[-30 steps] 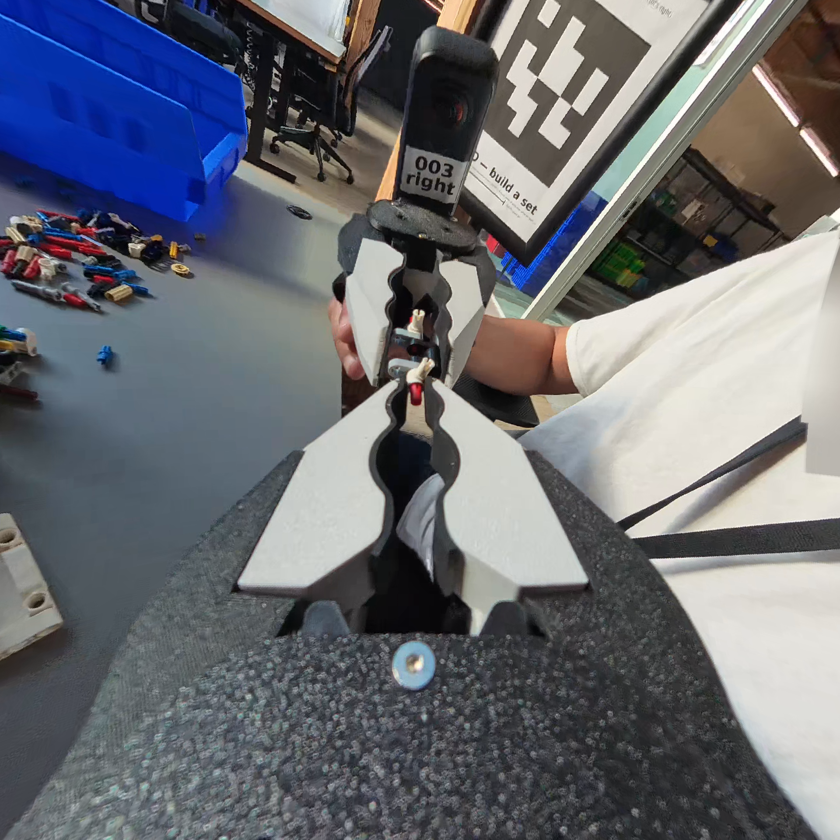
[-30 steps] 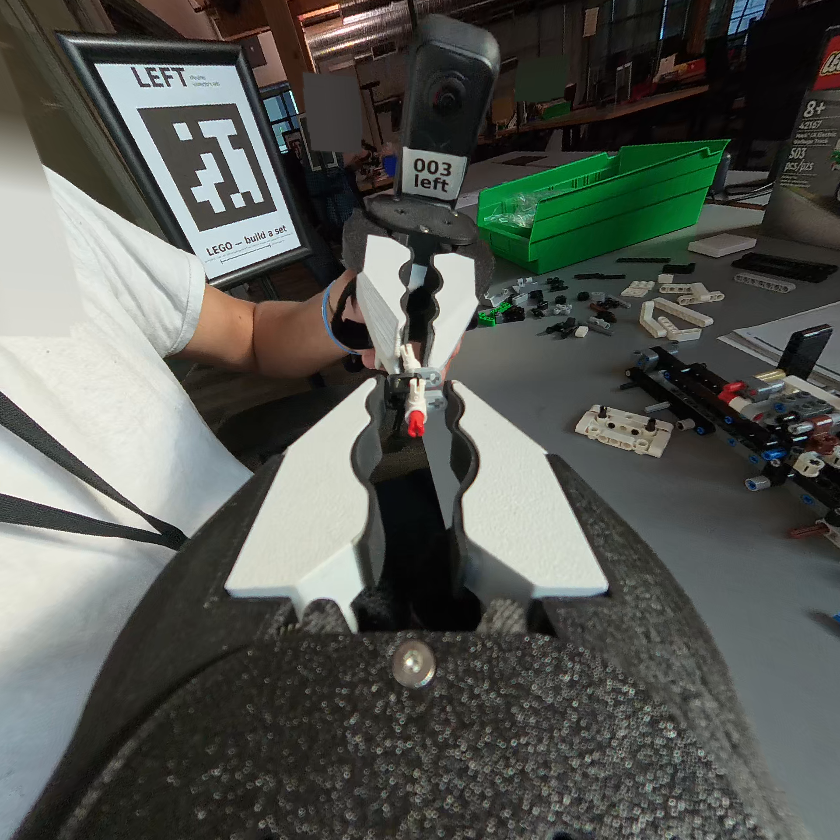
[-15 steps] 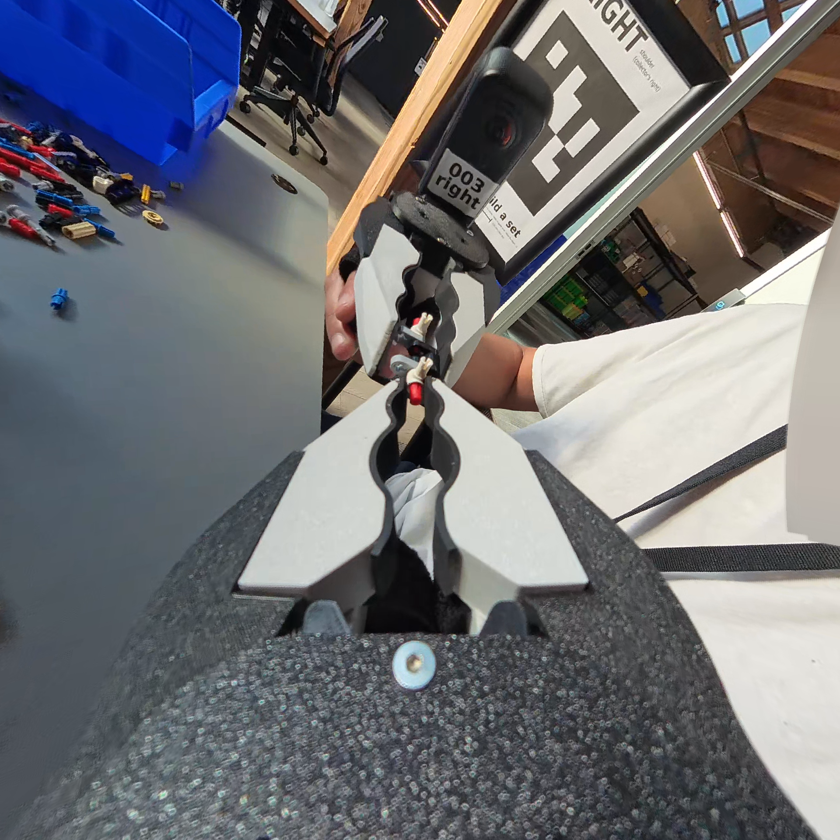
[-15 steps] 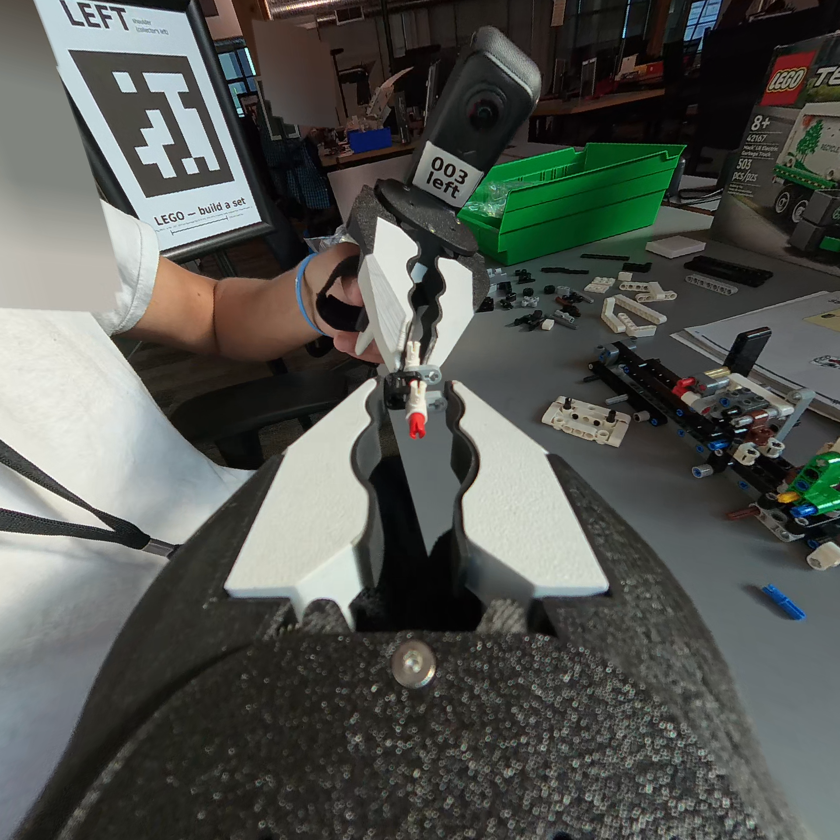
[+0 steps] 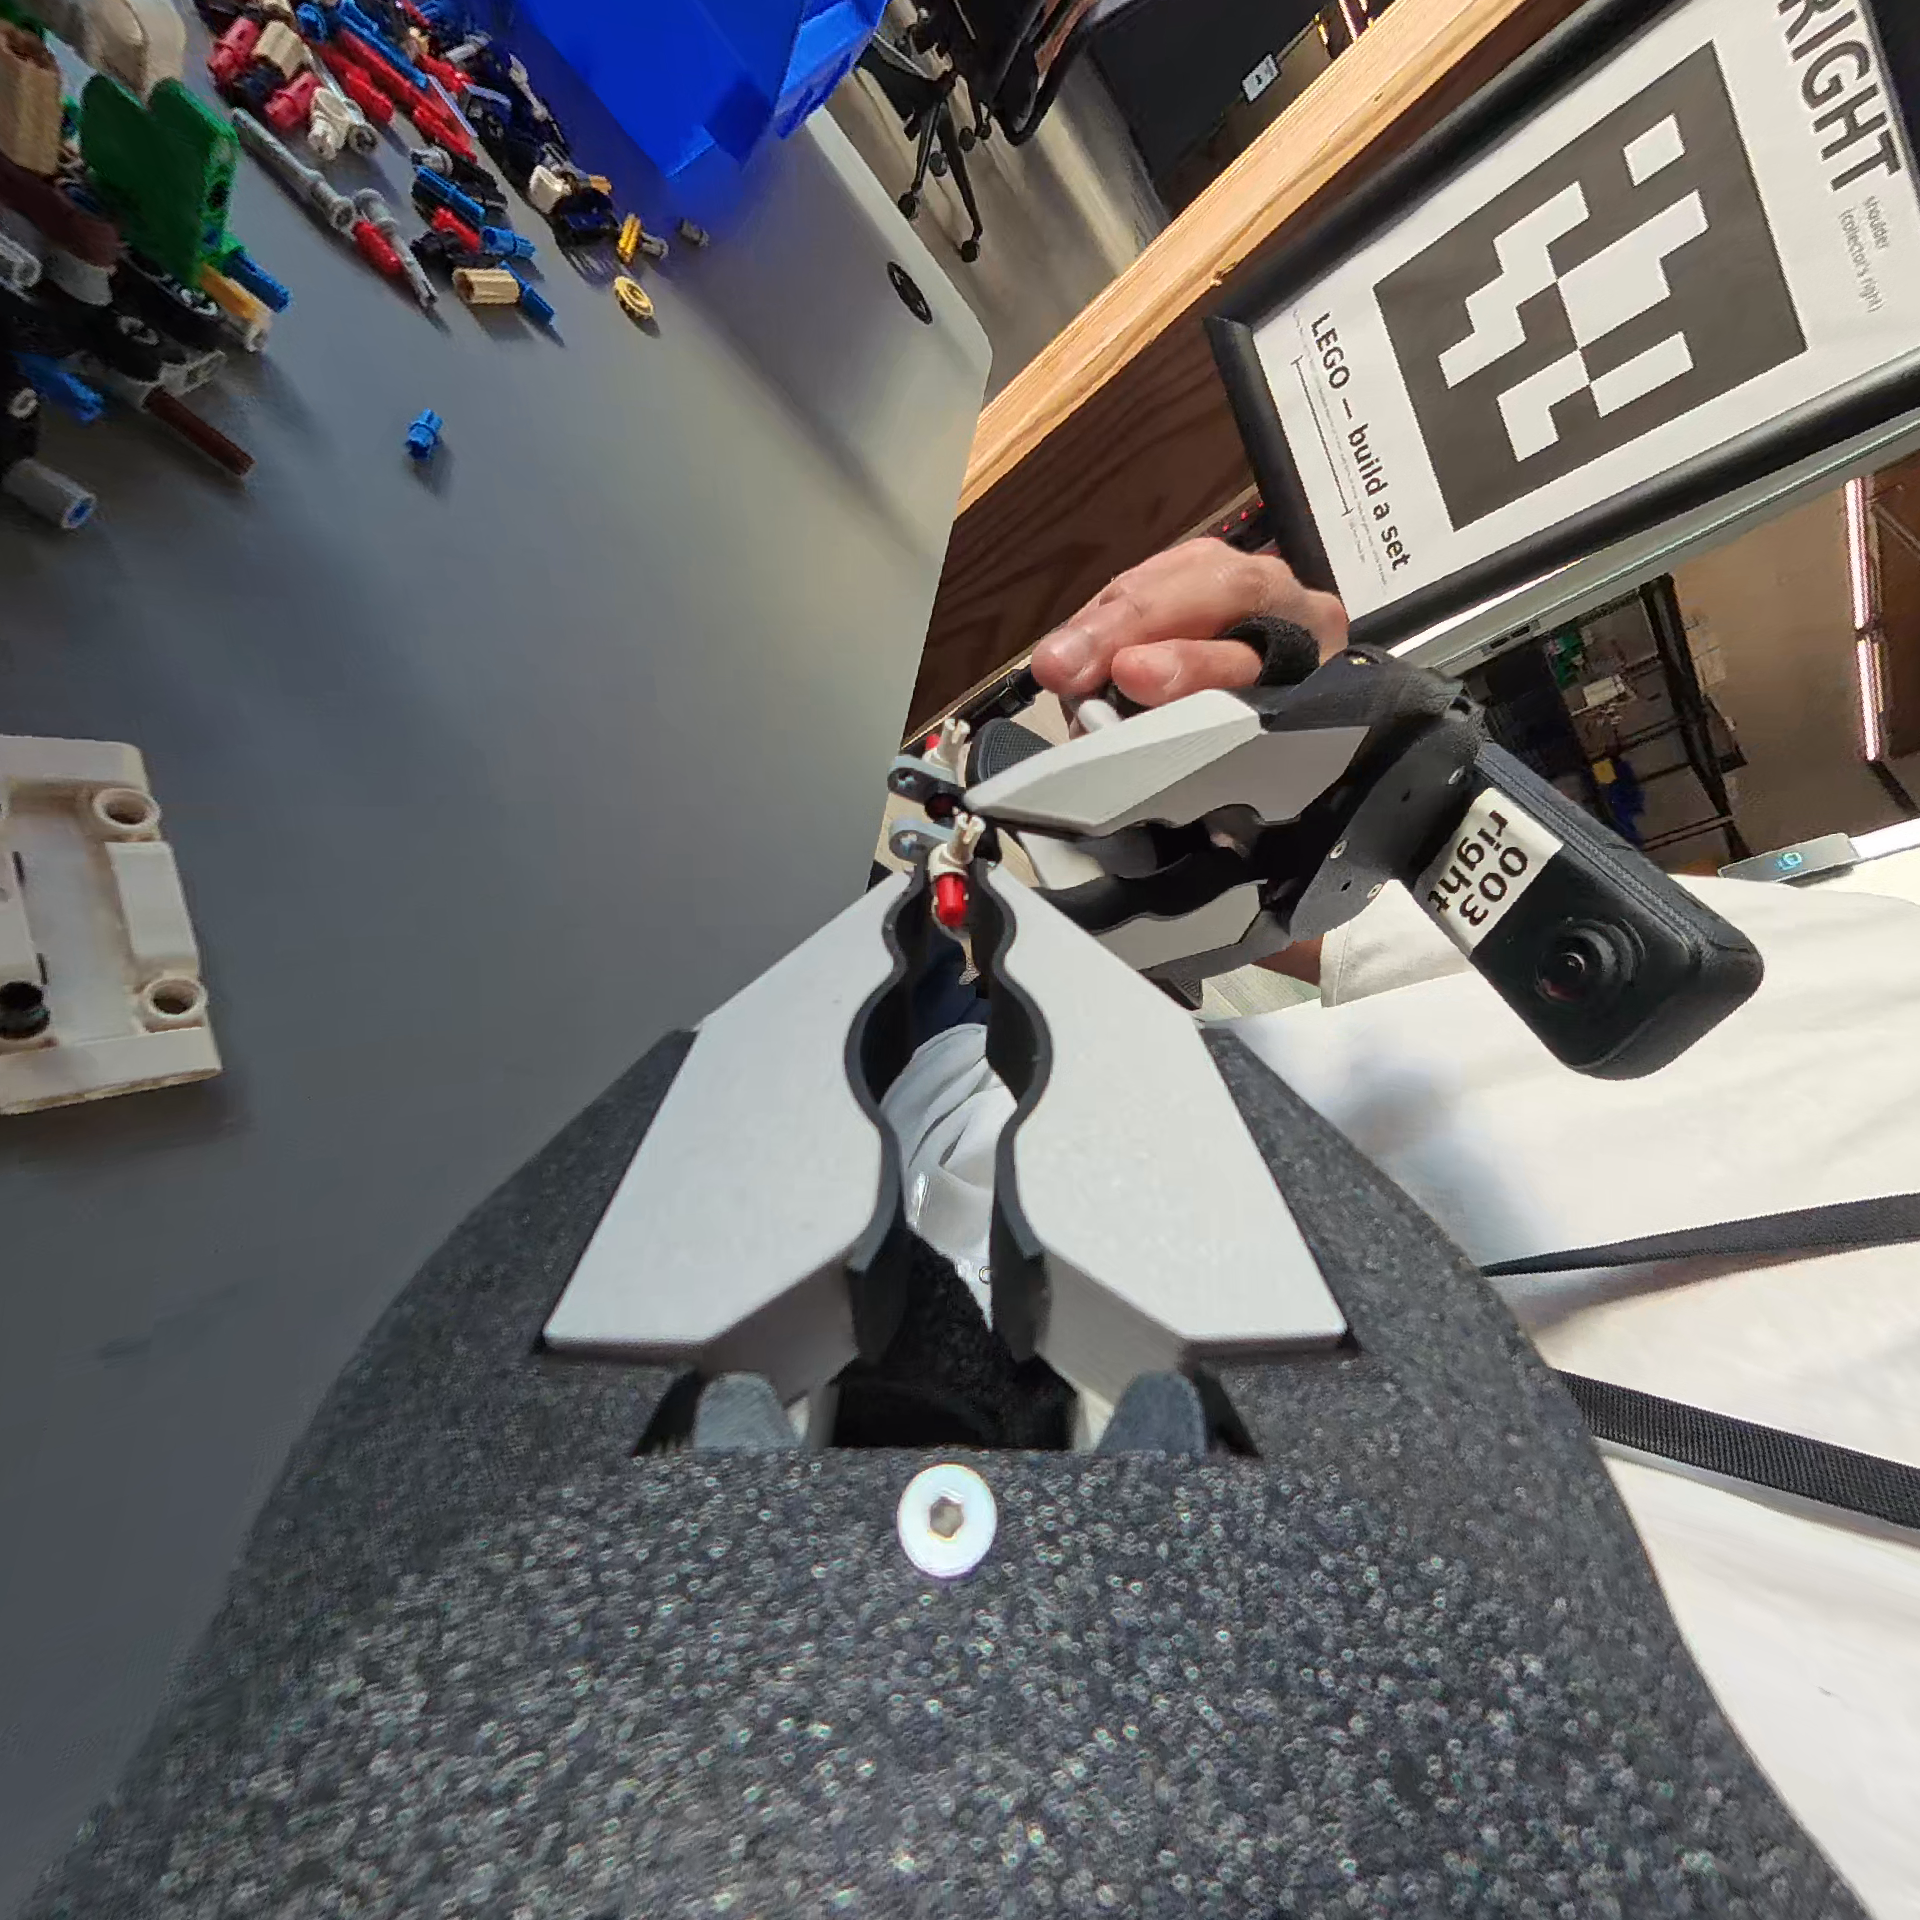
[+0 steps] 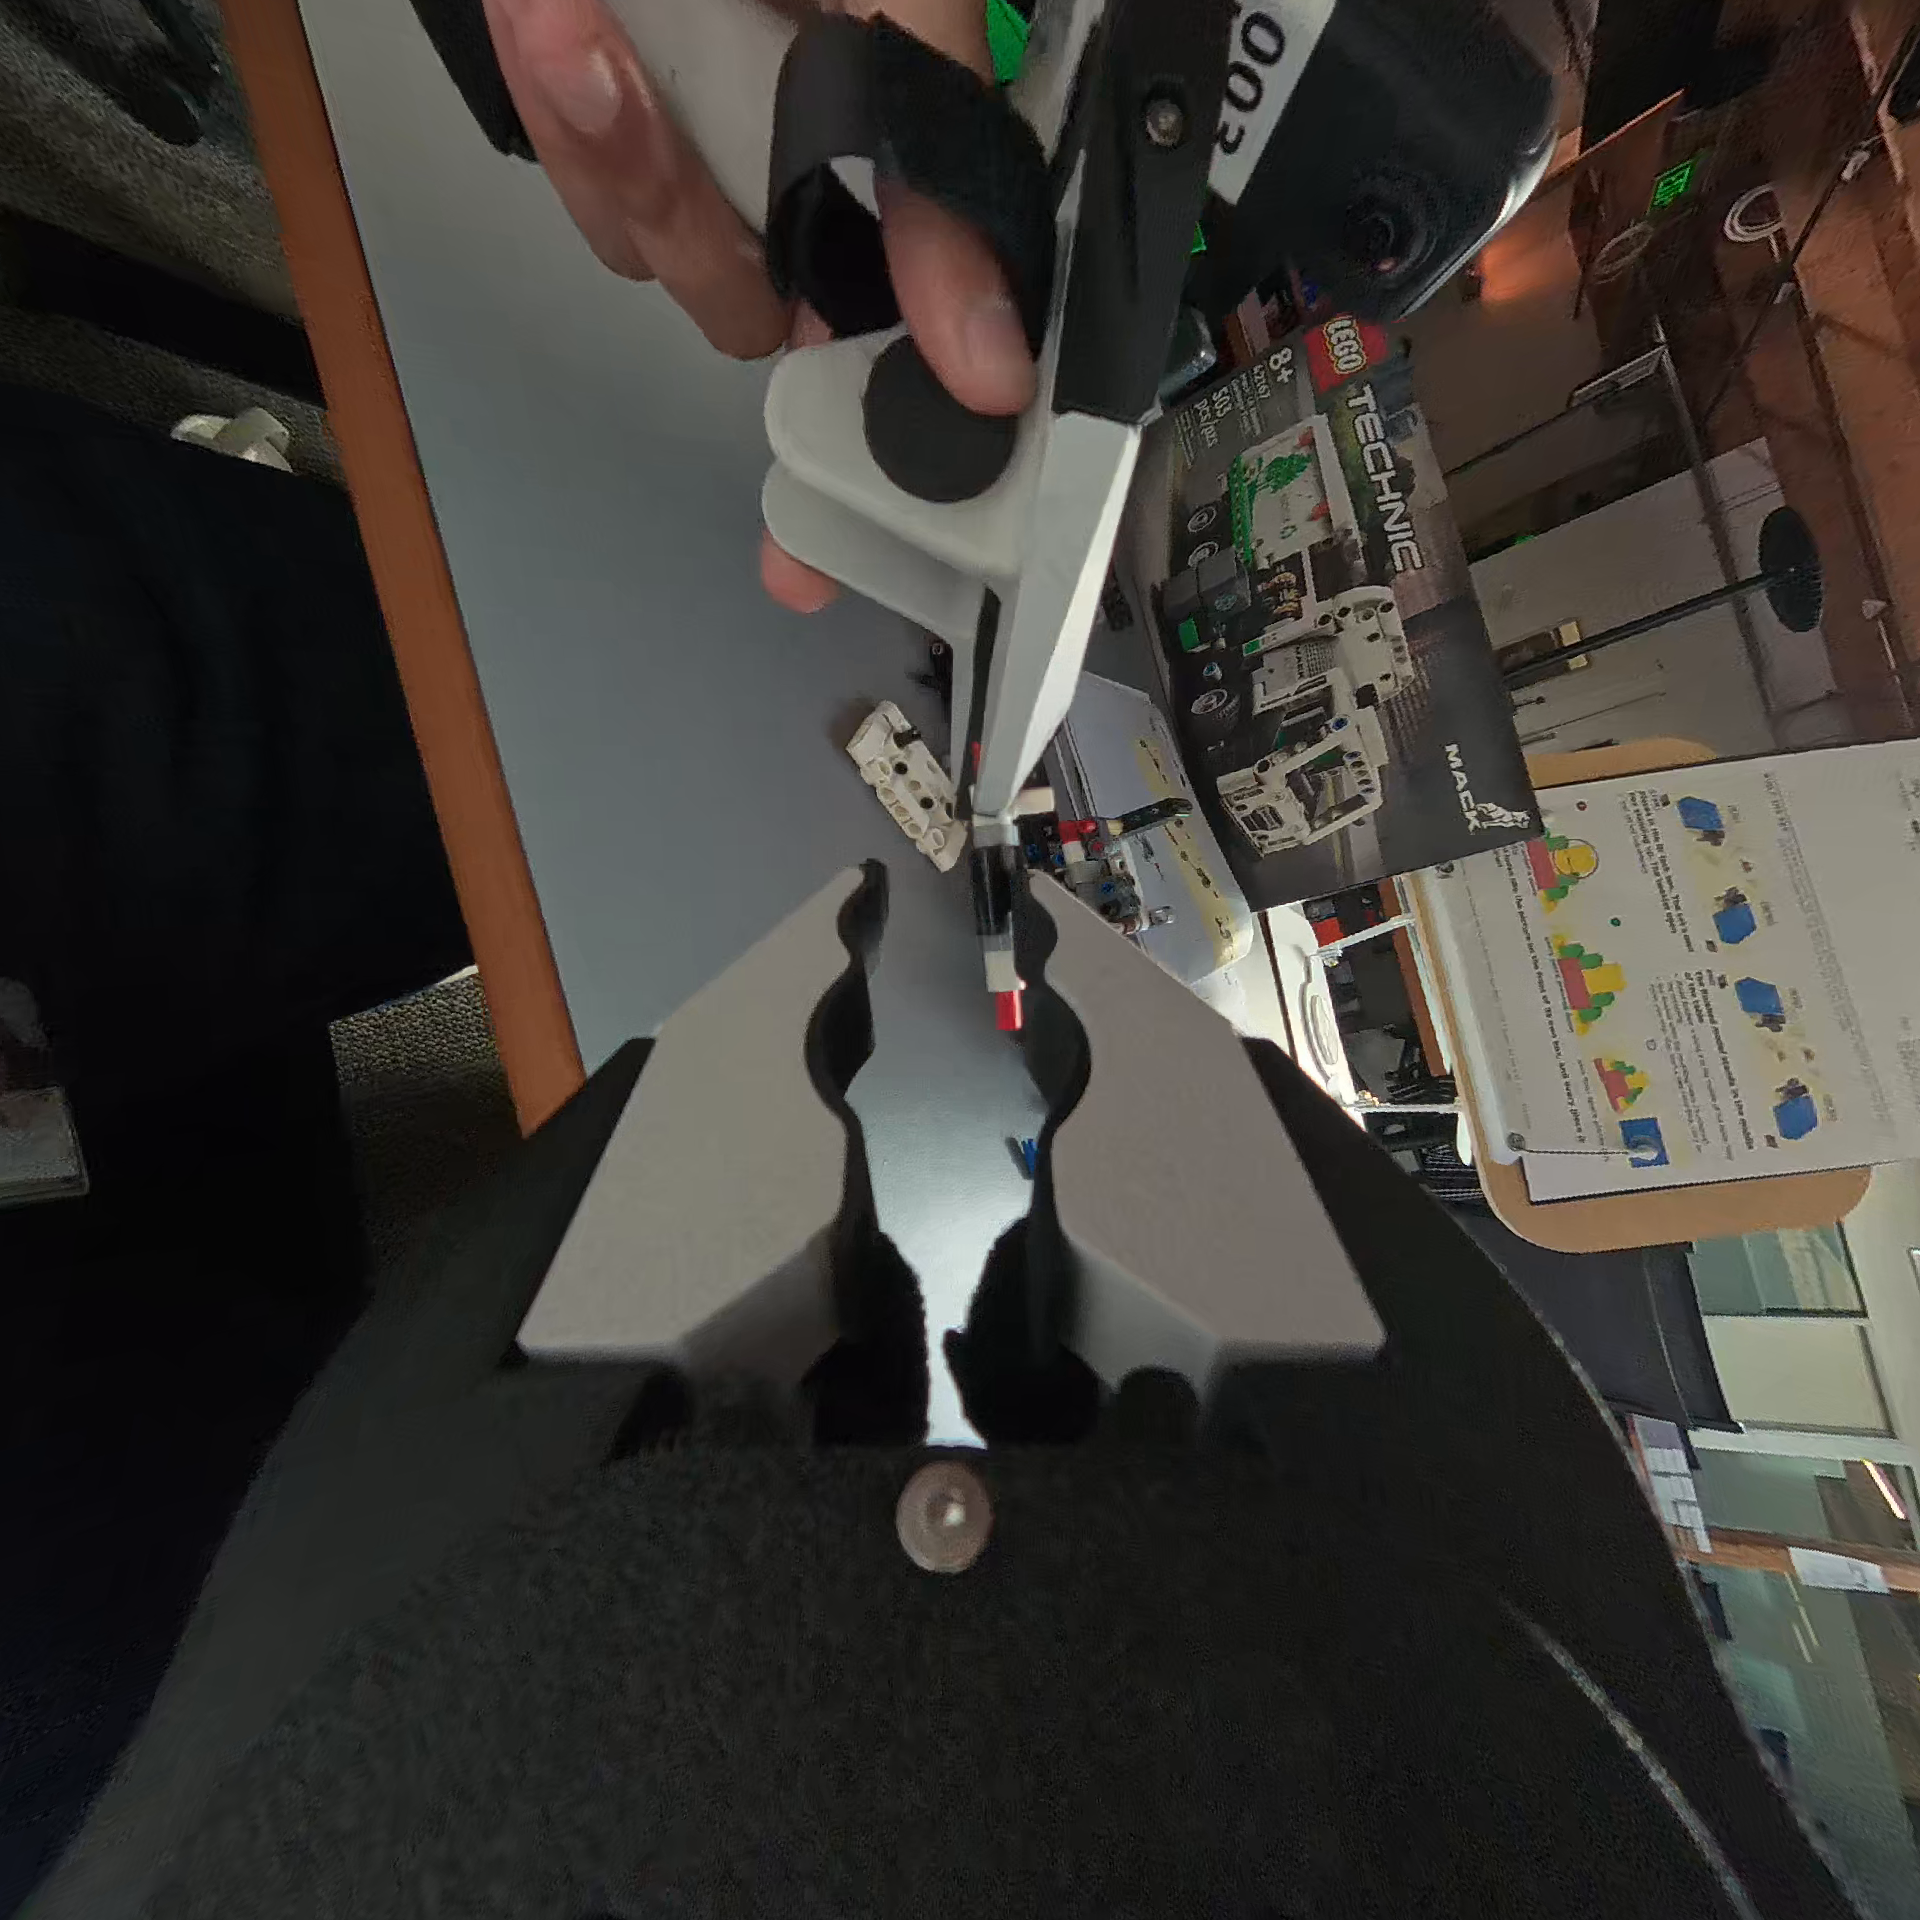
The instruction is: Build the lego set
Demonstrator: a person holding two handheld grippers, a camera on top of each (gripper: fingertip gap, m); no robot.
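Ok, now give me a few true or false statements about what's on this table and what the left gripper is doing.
1. A blue bin sits at the table's far end. True.
2. The left gripper is wide open. False: its tips close on a small red-and-white part.
3. One blue piece lies apart from the pile. True.
4. The person's shirt is black. False: it is white.
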